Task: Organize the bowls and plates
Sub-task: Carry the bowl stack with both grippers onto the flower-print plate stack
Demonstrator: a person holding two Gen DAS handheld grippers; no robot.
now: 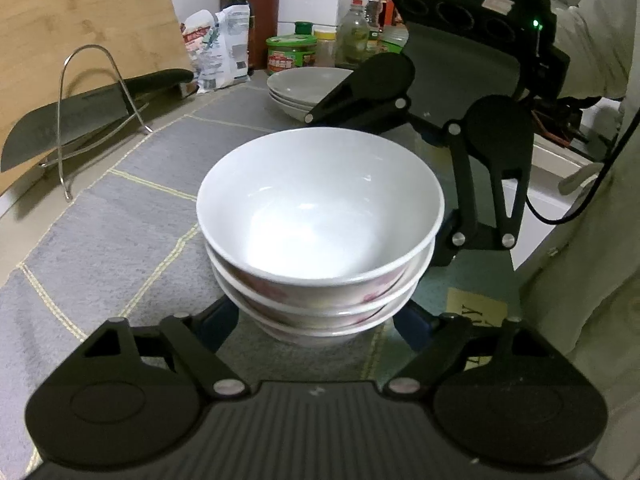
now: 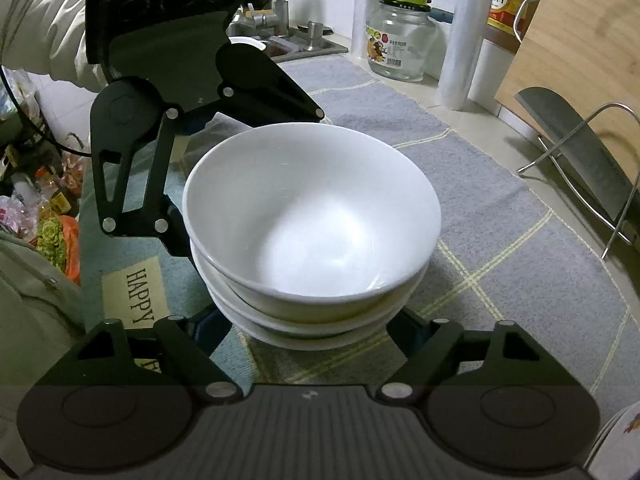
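Left wrist view: a stack of three white bowls (image 1: 320, 232) stands on the grey mat (image 1: 120, 208) that covers the worktop, near its front edge. The left gripper (image 1: 318, 330) is around the lowest part of the stack, w/ one blue-tipped finger (image 1: 218, 326) on each side; the tips seem to touch the bottom bowl, so it looks clenched on the stack, though the contact itself is partly hidden. The right gripper (image 1: 424, 184) comes from the opposite side, one finger beside the stack's right rim, the other behind it. Farther back on the worktop is a stack of plates (image 1: 304, 88). At the left edge a cleaver (image 1: 72, 120) leans in a wire rack (image 1: 96, 120), in front of a wood board (image 1: 80, 20). Bottles and jars stand at the back wall.

Right wrist view: the same bowls (image 2: 312, 216) fill the centre. The right gripper (image 2: 316, 334) has its fingers (image 2: 208, 330) against both sides of the bottom bowl, grasping the stack as far as visible. The left gripper (image 2: 192, 184) is at the stack's left side; whether its tips press I cannot tell here. A glass jar (image 2: 400, 40) stands at the back, and the cleaver (image 2: 576, 152) at the right edge. A "HAPPY" label (image 2: 136, 296) is on the mat's front-left part.
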